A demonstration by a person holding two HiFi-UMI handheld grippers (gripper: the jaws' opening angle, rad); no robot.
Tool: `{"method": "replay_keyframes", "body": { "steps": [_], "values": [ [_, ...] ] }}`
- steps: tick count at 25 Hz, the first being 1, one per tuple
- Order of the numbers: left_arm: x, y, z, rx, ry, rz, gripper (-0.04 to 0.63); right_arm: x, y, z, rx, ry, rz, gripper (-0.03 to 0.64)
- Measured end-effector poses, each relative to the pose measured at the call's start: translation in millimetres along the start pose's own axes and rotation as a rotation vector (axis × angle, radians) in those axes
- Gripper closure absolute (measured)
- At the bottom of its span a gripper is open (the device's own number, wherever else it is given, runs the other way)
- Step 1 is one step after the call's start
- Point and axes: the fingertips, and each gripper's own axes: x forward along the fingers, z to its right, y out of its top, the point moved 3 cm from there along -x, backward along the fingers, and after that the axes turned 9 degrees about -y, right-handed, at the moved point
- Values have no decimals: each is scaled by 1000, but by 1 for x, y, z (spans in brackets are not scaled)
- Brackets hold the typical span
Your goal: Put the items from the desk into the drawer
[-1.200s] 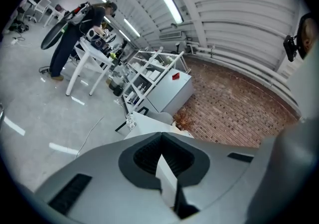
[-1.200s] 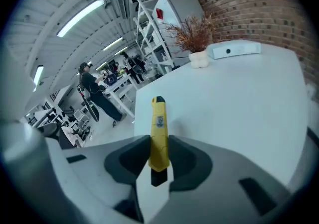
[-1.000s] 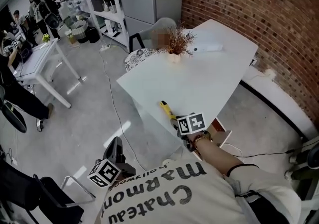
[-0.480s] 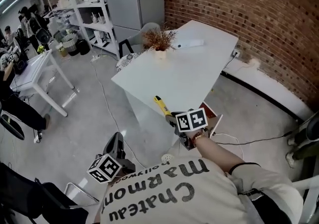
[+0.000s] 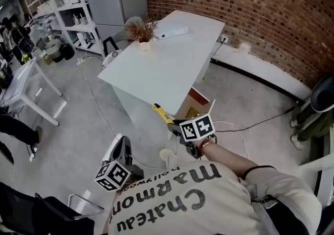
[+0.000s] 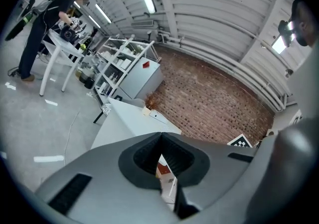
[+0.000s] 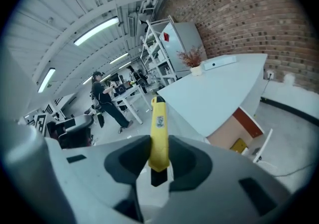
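The right gripper point(image 7: 158, 161), at 6 o'clock, has its jaws clamped on a yellow utility knife point(image 7: 159, 128) that juts toward 12. The white desk point(image 7: 219, 93) spreads toward 3 o'clock, with a potted plant point(image 7: 192, 61) on its far end at 1. The open drawer point(image 7: 227, 133) beneath the desk sits at 4 o'clock.

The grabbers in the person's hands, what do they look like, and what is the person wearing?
Each is a grey plastic shell with black ridged pads inside its fingers. The left gripper and the right gripper both carry a white cube printed with black square markers: the left cube and the right cube. The person wears a pale short-sleeved T-shirt with dark lettering.
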Motion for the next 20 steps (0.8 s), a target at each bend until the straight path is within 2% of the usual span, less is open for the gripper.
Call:
{"method": "replay_keyframes", "body": {
  "steps": [5,9,14,20],
  "values": [
    [3,-26,0,-27,-22,-52,594,-13,-26,8,25,-31,-8,497],
    [35,-57,28,-41,-88,-141,594,-40,-50,54,123,-100,-10,497],
    [77,-73,53,-6,-161,-218,594,-55,-59,110,259,-165,23,497],
    [137,-79,70,8,-179,-243,594,-68,-42,178,329,-223,64,497]
  ]
}}
